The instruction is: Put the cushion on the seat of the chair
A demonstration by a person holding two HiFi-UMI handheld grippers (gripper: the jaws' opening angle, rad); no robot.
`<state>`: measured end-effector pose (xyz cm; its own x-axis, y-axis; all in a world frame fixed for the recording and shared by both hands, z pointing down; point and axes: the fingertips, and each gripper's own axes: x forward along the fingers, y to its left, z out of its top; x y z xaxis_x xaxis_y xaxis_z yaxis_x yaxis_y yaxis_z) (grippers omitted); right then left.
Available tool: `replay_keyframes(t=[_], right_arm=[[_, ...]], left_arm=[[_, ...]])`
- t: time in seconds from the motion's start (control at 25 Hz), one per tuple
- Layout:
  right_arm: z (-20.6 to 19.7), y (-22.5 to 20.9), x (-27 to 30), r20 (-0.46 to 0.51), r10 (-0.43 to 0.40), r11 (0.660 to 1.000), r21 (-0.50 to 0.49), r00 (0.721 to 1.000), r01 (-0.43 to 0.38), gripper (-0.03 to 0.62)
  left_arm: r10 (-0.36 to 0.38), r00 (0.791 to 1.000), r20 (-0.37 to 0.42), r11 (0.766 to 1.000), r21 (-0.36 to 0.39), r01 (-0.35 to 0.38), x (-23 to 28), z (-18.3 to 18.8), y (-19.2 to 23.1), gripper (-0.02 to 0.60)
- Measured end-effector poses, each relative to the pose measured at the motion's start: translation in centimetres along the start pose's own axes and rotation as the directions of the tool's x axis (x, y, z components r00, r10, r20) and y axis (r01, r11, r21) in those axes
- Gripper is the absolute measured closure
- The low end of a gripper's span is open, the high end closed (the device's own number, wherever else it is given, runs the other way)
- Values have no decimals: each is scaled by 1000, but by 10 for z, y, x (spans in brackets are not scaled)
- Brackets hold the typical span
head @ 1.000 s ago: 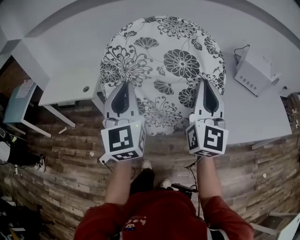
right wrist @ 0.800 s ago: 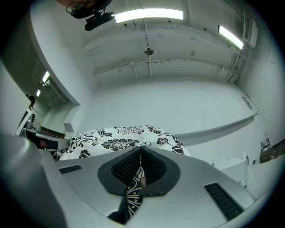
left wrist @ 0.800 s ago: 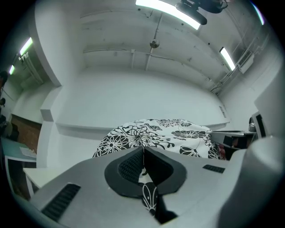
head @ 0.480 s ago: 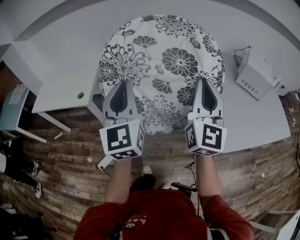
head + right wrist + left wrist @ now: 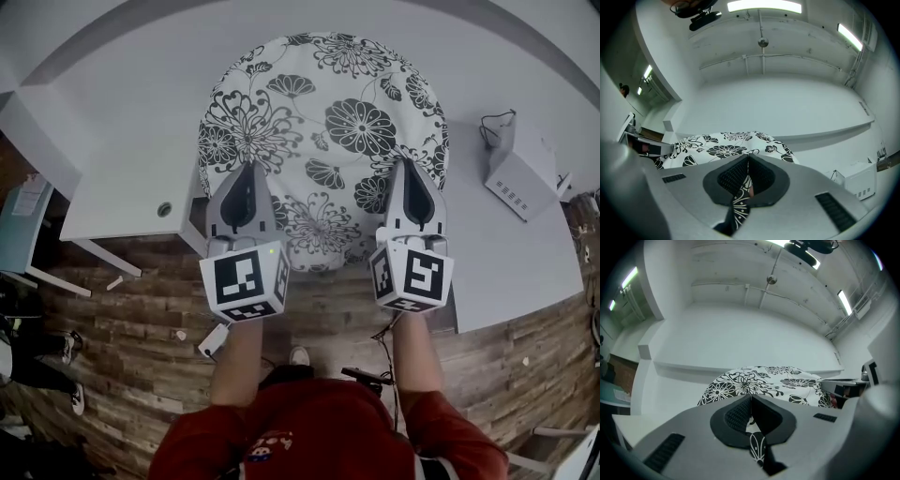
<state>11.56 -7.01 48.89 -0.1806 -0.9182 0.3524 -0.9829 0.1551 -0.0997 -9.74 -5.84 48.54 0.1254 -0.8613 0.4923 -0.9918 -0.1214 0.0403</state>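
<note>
At left: left tool (image 5: 247, 171) clamped on near-left edge of round white fabric cushion with black flower print (image 5: 328, 112). Cushion spreads over white table (image 5: 122, 141). right tool (image 5: 411, 167) clamped on near-right edge. Small white box (image 5: 514, 171) on table, far right.

Head view steeply downward above cushion (image 5: 323, 141), both gripper views close, low, facing forward across it

Cushion (image 5: 328, 122) near rim beneath left tool (image 5: 246, 169), right tool (image 5: 410, 165)
</note>
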Motion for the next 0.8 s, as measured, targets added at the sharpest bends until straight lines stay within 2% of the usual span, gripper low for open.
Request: replay_keyframes(t=[0.36, 0.52, 0.8], right_arm=[[0, -1, 1, -16, 4, 1000, 0, 1000, -4, 566], [-3, -2, 3, 5, 4, 1000, 2, 1000, -4, 566], [3, -2, 2, -52, -9, 1000, 10, 999, 10, 566]], left_arm=[[0, 1000, -4, 1000, -10, 0, -1, 3, -1, 554], [-2, 1000, 19, 1000, -3, 2, 1, 3, -2, 554], [-6, 999, -38, 1000, -28, 5, -2, 9, -2, 554]])
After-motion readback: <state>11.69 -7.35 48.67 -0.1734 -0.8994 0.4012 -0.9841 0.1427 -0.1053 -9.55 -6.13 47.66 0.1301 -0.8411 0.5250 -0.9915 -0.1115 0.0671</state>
